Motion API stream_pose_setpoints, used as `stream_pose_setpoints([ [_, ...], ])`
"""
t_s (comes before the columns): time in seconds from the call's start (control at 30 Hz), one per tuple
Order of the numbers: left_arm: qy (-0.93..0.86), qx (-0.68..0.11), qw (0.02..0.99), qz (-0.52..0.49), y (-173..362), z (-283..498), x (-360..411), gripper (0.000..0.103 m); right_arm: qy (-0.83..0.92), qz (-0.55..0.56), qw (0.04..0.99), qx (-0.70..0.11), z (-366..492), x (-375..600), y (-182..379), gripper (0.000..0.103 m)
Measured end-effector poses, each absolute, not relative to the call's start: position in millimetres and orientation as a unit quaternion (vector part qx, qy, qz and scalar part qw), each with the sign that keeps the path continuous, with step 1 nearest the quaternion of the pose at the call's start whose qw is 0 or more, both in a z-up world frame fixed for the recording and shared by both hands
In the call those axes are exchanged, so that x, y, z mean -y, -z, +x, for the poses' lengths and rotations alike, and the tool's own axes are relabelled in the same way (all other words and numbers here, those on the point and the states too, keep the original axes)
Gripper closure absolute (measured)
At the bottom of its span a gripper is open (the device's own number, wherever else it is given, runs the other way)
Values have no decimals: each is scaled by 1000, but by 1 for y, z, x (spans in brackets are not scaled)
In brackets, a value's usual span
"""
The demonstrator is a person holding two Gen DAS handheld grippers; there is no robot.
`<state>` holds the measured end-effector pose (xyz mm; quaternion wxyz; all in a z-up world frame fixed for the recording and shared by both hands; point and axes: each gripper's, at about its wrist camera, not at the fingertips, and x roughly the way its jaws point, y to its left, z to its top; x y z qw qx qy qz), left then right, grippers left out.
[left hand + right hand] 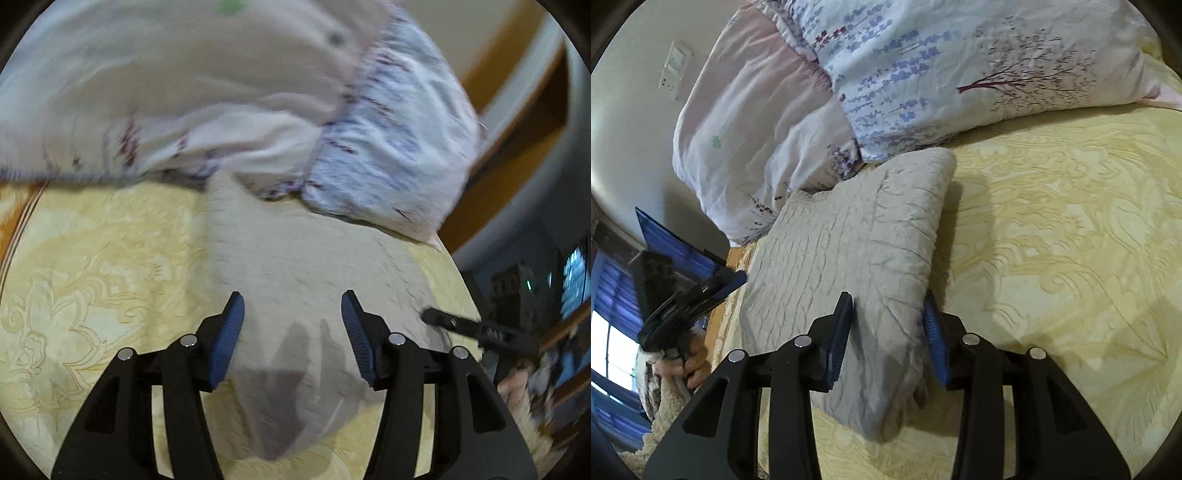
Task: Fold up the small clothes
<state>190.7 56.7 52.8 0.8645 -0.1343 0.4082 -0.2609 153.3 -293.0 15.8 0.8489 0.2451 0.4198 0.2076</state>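
A folded grey fleece garment (849, 229) lies flat on the yellow bedspread (1052, 258). My right gripper (888, 328) straddles its near right corner. One blue pad stands over the cloth and the other beside its right edge, neither squeezing it. In the left wrist view, blurred, the same grey garment (295, 258) spreads out under my left gripper (293, 325), whose jaws stand wide apart with nothing pinched. The right gripper (480, 332) shows at that view's right edge. The left gripper (731, 282) shows at the garment's left side, held by a hand (690, 365).
A floral pillow (960, 74) and a pale pink duvet (757, 129) are piled right behind the garment. The bedspread (92, 277) stretches to either side. The bed's edge (716, 332) falls away at the left, with a window (613, 343) beyond.
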Motion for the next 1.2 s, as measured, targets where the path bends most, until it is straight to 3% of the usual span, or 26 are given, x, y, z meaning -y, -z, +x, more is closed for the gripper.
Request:
stream_pose_setpoints([
  [0.1, 284, -398, 868, -81, -57, 178, -30, 46, -202, 242, 855, -412, 153, 294, -15, 83],
  [0.27, 260, -415, 871, -21, -42, 177, -7, 46, -159, 213, 872, -411, 156, 292, -11, 86],
  [0.57, 225, -406, 884, 54, -27, 173, 17, 41, -136, 240, 862, -425, 165, 300, 1, 84],
  [0.6, 222, -404, 885, 57, -28, 172, 17, 41, -132, 230, 867, -422, 162, 297, -3, 82],
  [0.67, 222, -395, 889, 60, -35, 164, 13, 41, -127, 212, 880, -407, 151, 294, -15, 67],
  [0.93, 141, -374, 910, 110, -39, 140, -18, 35, -149, 119, 926, -325, 99, 269, -46, 67],
  [1.2, 123, -392, 901, 140, -21, 144, -13, 27, -140, 23, 913, -384, 107, 230, -23, 66],
])
